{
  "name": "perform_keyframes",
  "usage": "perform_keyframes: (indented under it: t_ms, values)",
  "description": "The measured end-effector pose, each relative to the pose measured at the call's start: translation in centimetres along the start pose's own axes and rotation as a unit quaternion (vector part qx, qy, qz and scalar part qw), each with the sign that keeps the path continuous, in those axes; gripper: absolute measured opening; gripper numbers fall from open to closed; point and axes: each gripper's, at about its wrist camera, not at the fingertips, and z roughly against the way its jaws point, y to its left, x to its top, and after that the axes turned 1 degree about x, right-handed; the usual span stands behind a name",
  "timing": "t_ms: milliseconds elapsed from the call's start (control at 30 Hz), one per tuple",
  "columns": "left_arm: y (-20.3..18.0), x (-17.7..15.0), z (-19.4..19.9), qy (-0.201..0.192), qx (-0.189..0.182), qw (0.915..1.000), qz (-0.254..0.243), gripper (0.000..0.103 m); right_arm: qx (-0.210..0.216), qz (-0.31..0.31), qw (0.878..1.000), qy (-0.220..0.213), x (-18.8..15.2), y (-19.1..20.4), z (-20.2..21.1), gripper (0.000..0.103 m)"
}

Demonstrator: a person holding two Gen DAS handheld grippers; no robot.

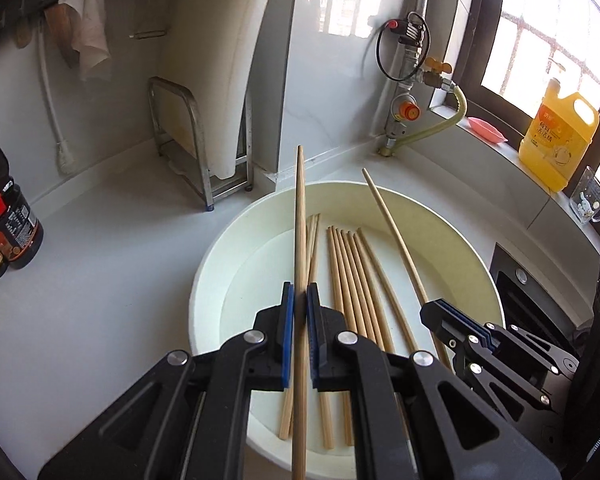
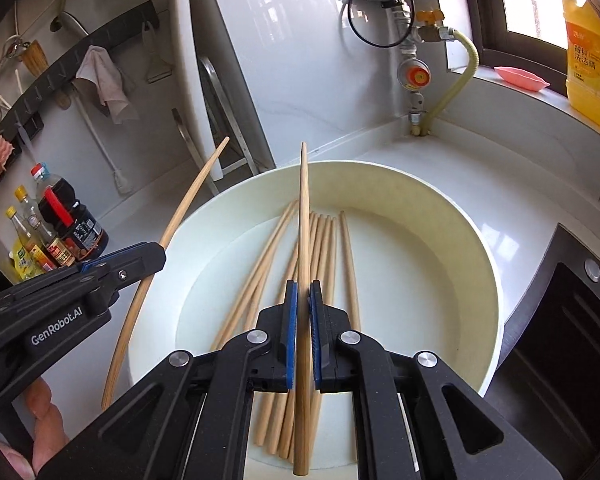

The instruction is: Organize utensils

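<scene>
Each gripper, the left gripper (image 1: 300, 300) and the right gripper (image 2: 303, 294), was clamped on one chopstick (image 1: 300, 220) above the white basin (image 1: 440, 216), seemingly to pair them, the remaining chopsticks (image 1: 352, 280) lying inside.

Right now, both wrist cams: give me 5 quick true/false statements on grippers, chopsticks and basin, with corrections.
1. The left gripper is shut on a chopstick. True.
2. The right gripper is open and empty. False: it is shut on its own chopstick.
3. More chopsticks lie flat in the round white basin. True.
4. The basin sits inside a sink. False: it stands on the white counter.
5. The yellow detergent jug stands in the basin. False: it stands on the window ledge.
</scene>
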Motion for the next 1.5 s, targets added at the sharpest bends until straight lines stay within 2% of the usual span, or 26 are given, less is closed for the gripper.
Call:
perform_keyframes:
  t_ms: [233, 300, 433, 500, 733, 900, 1500]
  values:
    - [-1.3, 0.5, -1.7, 0.007, 0.001, 1.0, -0.007, 0.01, -0.011, -0.017, 1.0, 0.011, 0.0, -1.7, -0.6, 0.006]
    - [-1.2, 0.4, -1.7, 0.006, 0.004, 1.0, -0.003, 0.024, -0.015, -0.016, 1.0, 0.011, 0.1, -1.7, -0.6, 0.007]
    - [-0.5, 0.2, -1.4, 0.004, 0.016, 0.9998, 0.005, 0.038, -0.022, -0.009, 1.0, 0.005, 0.0, -1.3, -0.2, 0.02]
    - [0.1, 0.1, -1.0, 0.001, 0.021, 0.9997, 0.013, 0.047, -0.021, -0.006, 1.0, 0.004, -0.1, -1.0, 0.0, 0.021]
    - [1.4, -0.5, 0.1, 0.0, 0.03, 0.9992, 0.026, 0.049, -0.018, 0.001, 1.0, 0.001, -0.1, -0.5, 0.7, 0.025]
    - [1.4, -1.0, 0.4, 0.0, 0.04, 0.999, 0.02, 0.049, -0.016, 0.008, 1.0, -0.004, -0.2, 0.1, 1.2, 0.031]
    - [2.6, -3.0, 2.8, -0.001, 0.068, 0.9975, 0.02, 0.057, -0.013, 0.017, 1.0, -0.009, -0.6, 1.4, 2.3, 0.044]
